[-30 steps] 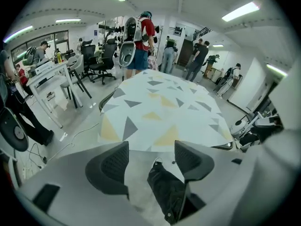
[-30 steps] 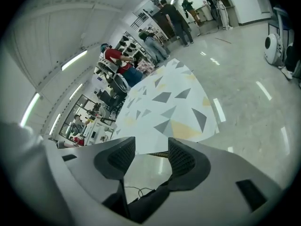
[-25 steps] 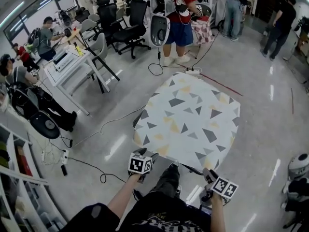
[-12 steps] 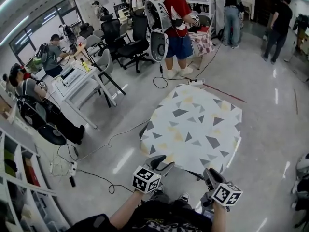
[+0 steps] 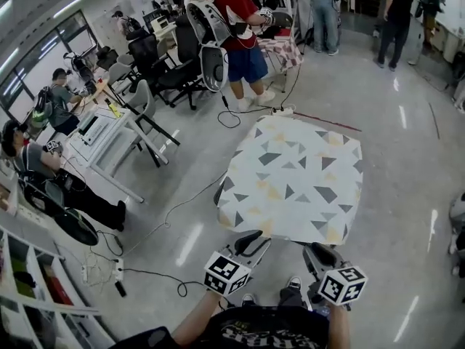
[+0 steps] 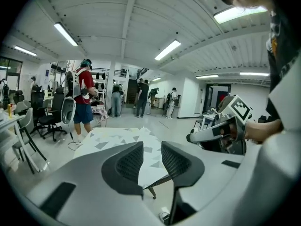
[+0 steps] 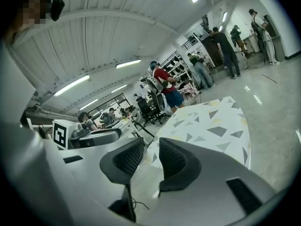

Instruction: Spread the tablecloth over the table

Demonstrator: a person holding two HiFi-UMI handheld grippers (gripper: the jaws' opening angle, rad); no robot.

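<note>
Left gripper [image 5: 251, 242] was held in the air just short of the near edge of the table, clear of the cloth. Its jaws had just been closing and stood partly apart with a narrow gap. Nothing was gripped; only the scene beyond was seen through the gap in the left gripper view.

Tablecloth [image 5: 294, 184] was laid over the whole table top, in the middle of the floor ahead of both grippers. No bare top was seen from the head view; only a table leg [image 6: 152, 192] was visible under the near overhang. The spread was judged as good as done. What was left, if anything, was a small tidy of the edges. The far hem could not be checked fully.

The cloth was white with scattered grey and pale yellow triangles. It was seen lying flat with no big wrinkles, its edges dropped over the sides and the near left corner hanging down.

Right gripper [image 5: 320, 253] was held likewise near the near edge, off the cloth. Its jaws had also just been closing, were left partly apart, and nothing was held.
</note>
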